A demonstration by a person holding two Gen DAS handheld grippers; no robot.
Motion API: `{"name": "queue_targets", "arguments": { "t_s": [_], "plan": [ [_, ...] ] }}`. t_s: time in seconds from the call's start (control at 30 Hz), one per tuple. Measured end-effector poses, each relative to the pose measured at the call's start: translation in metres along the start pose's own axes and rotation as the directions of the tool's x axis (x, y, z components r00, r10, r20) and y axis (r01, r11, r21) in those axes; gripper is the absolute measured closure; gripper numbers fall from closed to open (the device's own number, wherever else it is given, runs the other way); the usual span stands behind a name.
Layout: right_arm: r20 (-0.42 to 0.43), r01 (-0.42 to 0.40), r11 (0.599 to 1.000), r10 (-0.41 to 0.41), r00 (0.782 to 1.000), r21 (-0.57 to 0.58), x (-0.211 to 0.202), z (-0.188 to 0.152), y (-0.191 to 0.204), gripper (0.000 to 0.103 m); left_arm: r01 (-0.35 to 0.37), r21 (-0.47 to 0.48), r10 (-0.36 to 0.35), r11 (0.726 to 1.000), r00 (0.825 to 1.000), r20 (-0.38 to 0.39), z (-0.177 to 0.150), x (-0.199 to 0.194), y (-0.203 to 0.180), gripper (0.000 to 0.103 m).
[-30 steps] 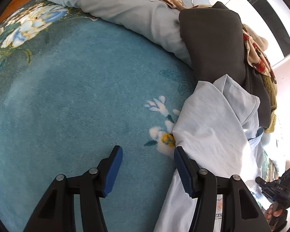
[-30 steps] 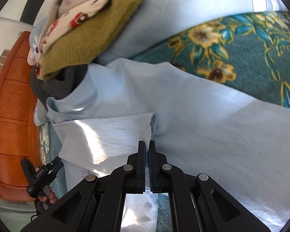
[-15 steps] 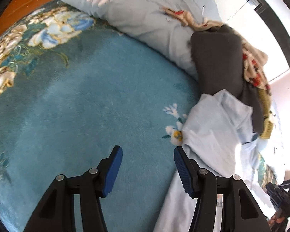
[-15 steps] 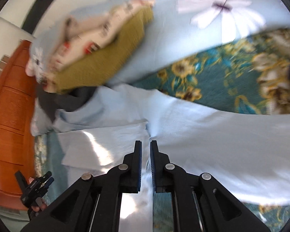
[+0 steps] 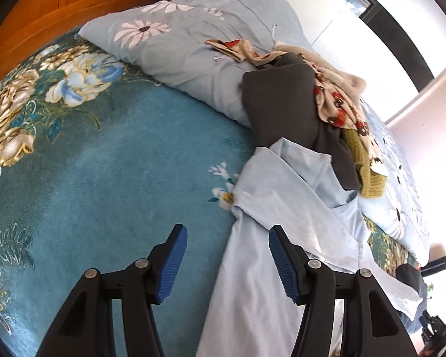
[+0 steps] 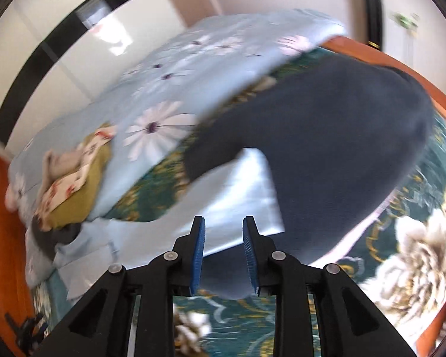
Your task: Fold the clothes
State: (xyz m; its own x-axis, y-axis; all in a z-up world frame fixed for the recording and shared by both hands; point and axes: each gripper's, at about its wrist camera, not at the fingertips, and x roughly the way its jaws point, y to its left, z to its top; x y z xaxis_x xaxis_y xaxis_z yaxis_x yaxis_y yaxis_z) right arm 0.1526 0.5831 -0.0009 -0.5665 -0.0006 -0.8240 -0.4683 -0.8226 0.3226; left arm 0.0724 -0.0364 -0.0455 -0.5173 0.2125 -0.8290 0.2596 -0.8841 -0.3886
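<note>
Two grippers are showing. The left gripper [image 5: 227, 263] is hovering over the teal floral bedspread [image 5: 89, 178] with its jaws standing wide and nothing between them; one blue pad is lying over the edge of the light blue shirt [image 5: 282, 208] in the picture, though contact cannot be confirmed. The right gripper [image 6: 224, 253] is holding nothing; its jaws have just been opening and are standing at a narrow gap.

One light blue shirt is lying spread on the bedspread. At its collar end, one pile is sitting against the daisy-print quilt [image 5: 193, 44], comprising three visible garments: one dark grey garment [image 5: 282, 107], one patterned cream cloth [image 5: 336, 101] and one olive knit [image 5: 368, 175]. One large dark navy garment [image 6: 327, 136] is lying across the shirt's far end; this view is blurred.
</note>
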Motion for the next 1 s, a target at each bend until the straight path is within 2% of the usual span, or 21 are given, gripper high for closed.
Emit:
{"name": "queue_targets", "arguments": {
  "t_s": [0.13, 0.3, 0.53, 0.63, 0.7, 0.87, 1.0],
  "plan": [
    [-0.029, 0.003, 1.0, -0.003, 1.0, 0.028, 0.02, 0.0, -0.006, 0.076, -0.001, 0.011, 0.001, 1.0, 1.0, -0.008, 0.0, -0.003, -0.007, 0.041],
    [-0.013, 0.072, 0.996, -0.072, 0.997, 0.043, 0.029, -0.001, -0.009, 0.076, -0.006, 0.016, 0.006, 1.0, 1.0, -0.012, 0.002, -0.002, -0.011, 0.041],
    [-0.048, 0.028, 0.997, -0.025, 0.999, 0.075, 0.037, -0.007, -0.014, 0.077, -0.001, 0.008, 0.002, 1.0, 0.999, -0.037, 0.001, 0.01, -0.008, 0.041],
    [-0.046, 0.02, 0.995, -0.016, 0.999, 0.098, 0.038, -0.005, -0.013, 0.095, 0.004, 0.005, -0.004, 1.0, 0.999, -0.049, 0.0, 0.015, -0.006, 0.041],
    [-0.04, 0.006, 0.994, -0.002, 0.999, 0.11, 0.036, -0.003, -0.011, 0.097, 0.009, -0.002, -0.009, 1.0, 0.999, -0.051, 0.0, 0.017, -0.002, 0.041],
    [0.018, -0.085, 0.993, 0.084, 0.996, 0.078, 0.014, 0.011, 0.018, 0.098, 0.024, -0.027, -0.025, 0.999, 0.999, -0.049, 0.002, 0.019, 0.01, 0.041],
    [0.054, -0.217, 0.976, 0.219, 0.974, -0.036, -0.009, 0.029, 0.078, 0.098, 0.038, -0.037, -0.039, 0.999, 0.998, -0.047, 0.004, 0.021, 0.015, 0.041]
  ]
}}
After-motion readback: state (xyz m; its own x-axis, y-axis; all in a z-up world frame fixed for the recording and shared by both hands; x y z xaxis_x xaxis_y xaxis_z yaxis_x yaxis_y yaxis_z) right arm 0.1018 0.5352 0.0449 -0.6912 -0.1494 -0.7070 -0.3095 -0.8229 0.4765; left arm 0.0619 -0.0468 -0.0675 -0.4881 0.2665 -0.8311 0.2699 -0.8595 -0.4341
